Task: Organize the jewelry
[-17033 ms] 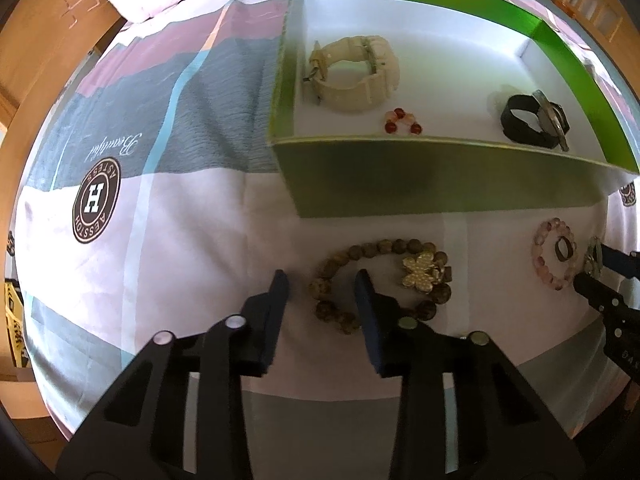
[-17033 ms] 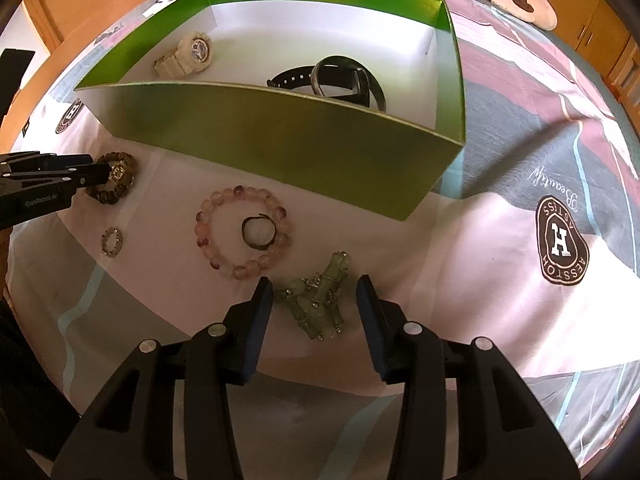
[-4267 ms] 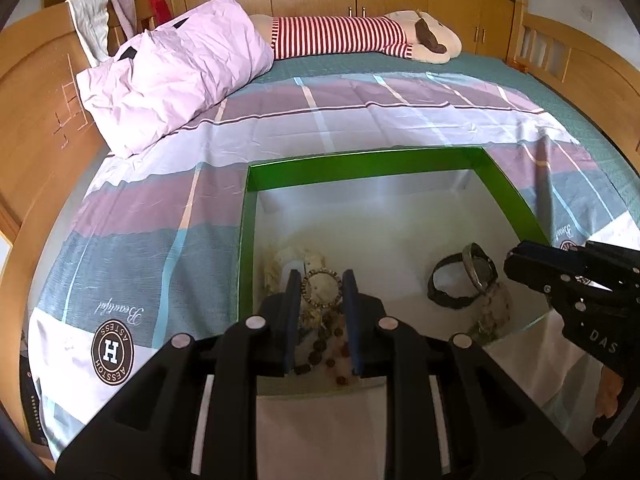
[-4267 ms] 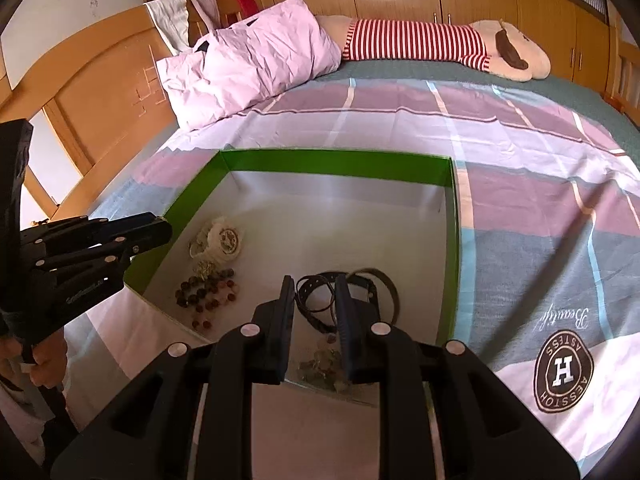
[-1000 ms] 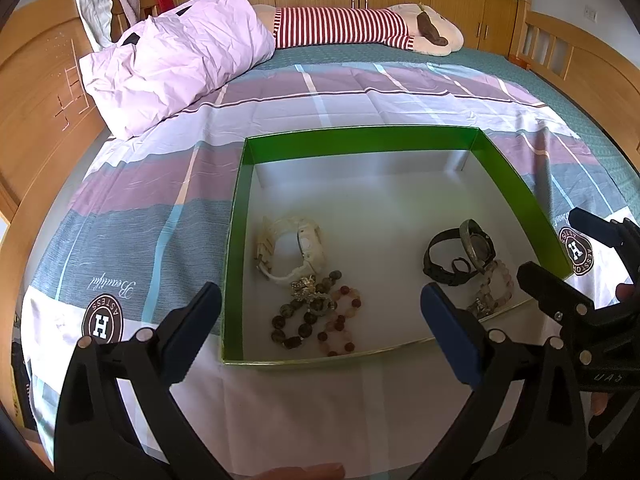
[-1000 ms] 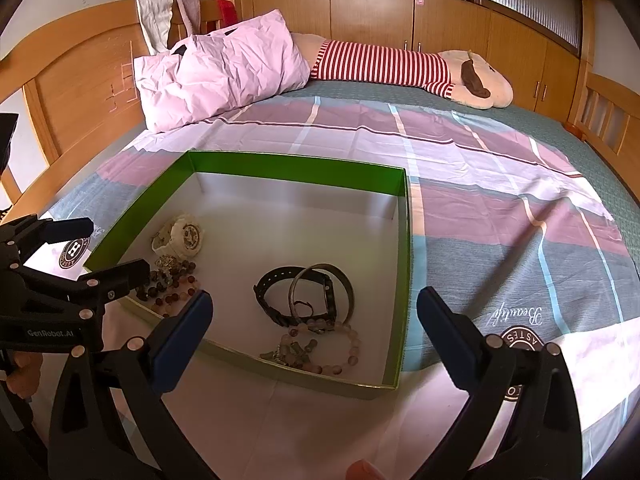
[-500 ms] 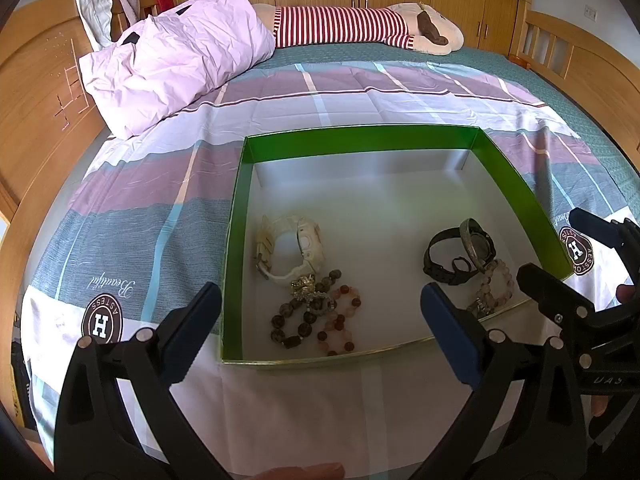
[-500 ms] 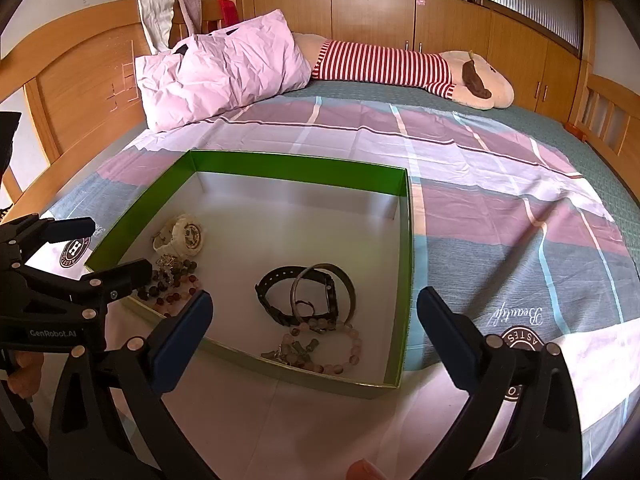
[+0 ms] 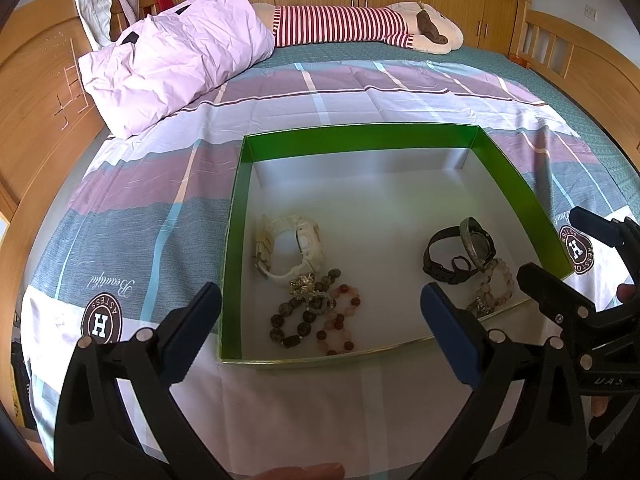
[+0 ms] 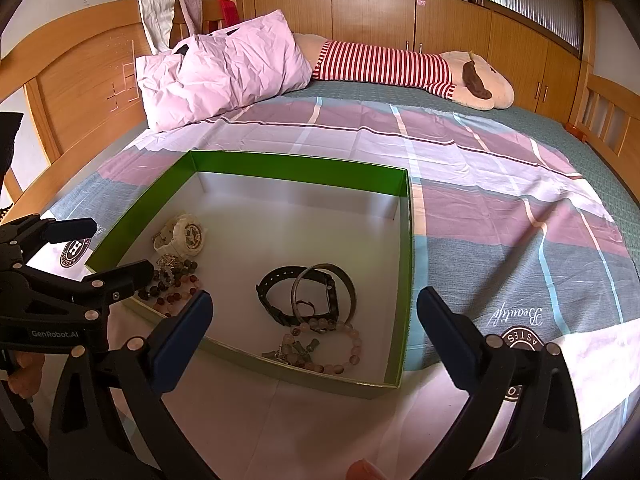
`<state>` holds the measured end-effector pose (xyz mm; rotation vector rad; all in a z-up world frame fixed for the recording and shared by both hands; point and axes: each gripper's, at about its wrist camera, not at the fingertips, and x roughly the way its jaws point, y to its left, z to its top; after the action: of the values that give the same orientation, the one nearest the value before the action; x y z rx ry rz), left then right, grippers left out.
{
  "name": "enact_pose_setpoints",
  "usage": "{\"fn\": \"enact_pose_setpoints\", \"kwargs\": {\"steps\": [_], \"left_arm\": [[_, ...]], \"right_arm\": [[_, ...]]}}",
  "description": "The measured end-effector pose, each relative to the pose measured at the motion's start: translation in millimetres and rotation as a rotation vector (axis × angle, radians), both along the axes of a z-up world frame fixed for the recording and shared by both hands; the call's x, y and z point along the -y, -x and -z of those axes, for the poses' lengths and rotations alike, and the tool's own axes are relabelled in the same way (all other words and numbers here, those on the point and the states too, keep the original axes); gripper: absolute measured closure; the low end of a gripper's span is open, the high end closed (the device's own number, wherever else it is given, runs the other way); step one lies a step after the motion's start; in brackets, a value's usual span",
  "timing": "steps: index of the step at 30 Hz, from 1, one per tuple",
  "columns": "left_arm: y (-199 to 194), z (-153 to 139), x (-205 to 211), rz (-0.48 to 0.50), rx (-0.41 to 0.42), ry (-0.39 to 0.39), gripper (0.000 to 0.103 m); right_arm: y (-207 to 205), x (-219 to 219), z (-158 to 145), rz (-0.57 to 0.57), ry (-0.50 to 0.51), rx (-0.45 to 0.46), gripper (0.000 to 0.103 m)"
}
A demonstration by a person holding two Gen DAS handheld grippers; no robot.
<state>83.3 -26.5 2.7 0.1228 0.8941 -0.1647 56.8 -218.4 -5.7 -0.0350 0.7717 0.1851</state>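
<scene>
Jewelry sits gathered in the green box [image 9: 236, 240] on the bed [image 9: 168, 184], sorted into 2 clusters, apparently by kind. At left, the white watch [image 9: 292, 246] touches the brown bead bracelet [image 9: 300, 316]; at right, the black watch [image 9: 452, 256] lies against the pink bead bracelet [image 9: 494, 284]. Left tongs [image 9: 320, 320] and right tongs [image 10: 312, 328] both hang released and spread wide, holding nothing, short of the box's near wall. Judging by that, sorting looks finished.
</scene>
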Motion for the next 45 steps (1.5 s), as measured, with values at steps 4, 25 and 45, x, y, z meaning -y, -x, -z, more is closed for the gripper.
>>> {"fn": "enact_pose_setpoints", "kwargs": {"steps": [4,25,45], "left_arm": [[0.0,-0.1,0.2,-0.001,0.000,0.001,0.002],[1.4,4.4,1.3,0.002,-0.004,0.000,0.002],[1.2,5.3,2.7,0.006,-0.009,0.001,0.002]], "right_arm": [[0.1,-0.6,-0.4,0.000,-0.001,0.000,0.001],[0.7,-2.1,0.5,-0.011,0.003,-0.001,0.001],[0.9,-2.5,0.7,-0.014,0.003,0.000,0.001]]}}
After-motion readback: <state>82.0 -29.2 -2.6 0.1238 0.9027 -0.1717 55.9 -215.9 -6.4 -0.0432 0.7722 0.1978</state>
